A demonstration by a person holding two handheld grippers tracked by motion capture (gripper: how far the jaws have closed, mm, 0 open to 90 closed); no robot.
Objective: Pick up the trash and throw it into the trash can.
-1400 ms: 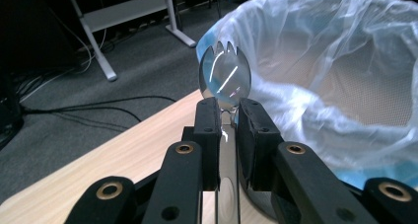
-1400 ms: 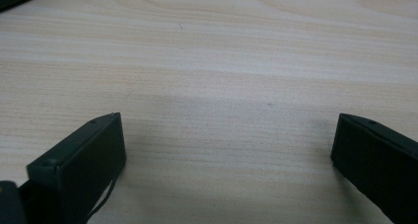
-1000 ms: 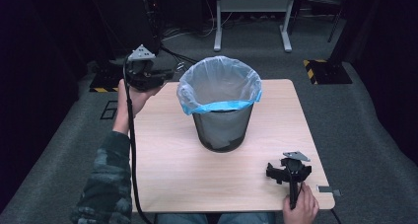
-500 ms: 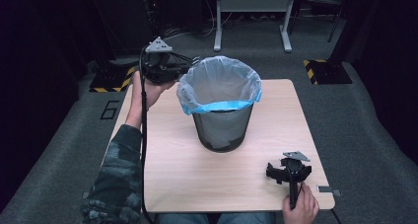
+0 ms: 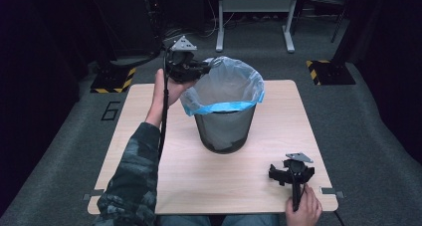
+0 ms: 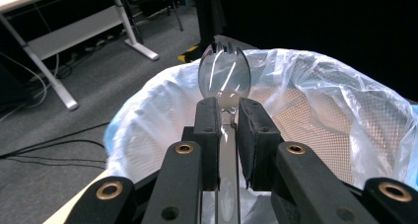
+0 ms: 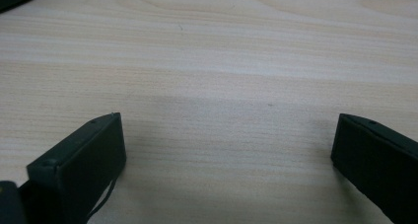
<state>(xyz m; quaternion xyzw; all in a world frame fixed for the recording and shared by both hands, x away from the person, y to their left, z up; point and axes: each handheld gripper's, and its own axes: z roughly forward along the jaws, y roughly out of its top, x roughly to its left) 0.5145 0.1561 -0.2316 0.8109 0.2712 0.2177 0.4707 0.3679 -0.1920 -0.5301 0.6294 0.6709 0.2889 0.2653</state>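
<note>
Left gripper (image 5: 206, 66): raised at the far left rim of the bin (image 5: 225, 126), forearm stretched forward from the table's near edge, jaws clamped on the handle of a clear plastic spork (image 6: 224, 78), whose head juts over the bag-lined opening. Right gripper (image 5: 290, 172): resting low on the table (image 5: 149, 151) near its front right corner, hand behind it, jaws spread wide apart around bare wood.

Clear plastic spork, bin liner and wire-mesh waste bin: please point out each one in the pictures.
clear plastic spork (image 6: 224, 78), left gripper view, on its bowl below the tines.
bin liner (image 6: 315, 81), left gripper view, on the folded-over rim.
wire-mesh waste bin (image 5: 225, 131), high view, on its dark outer wall.
</note>
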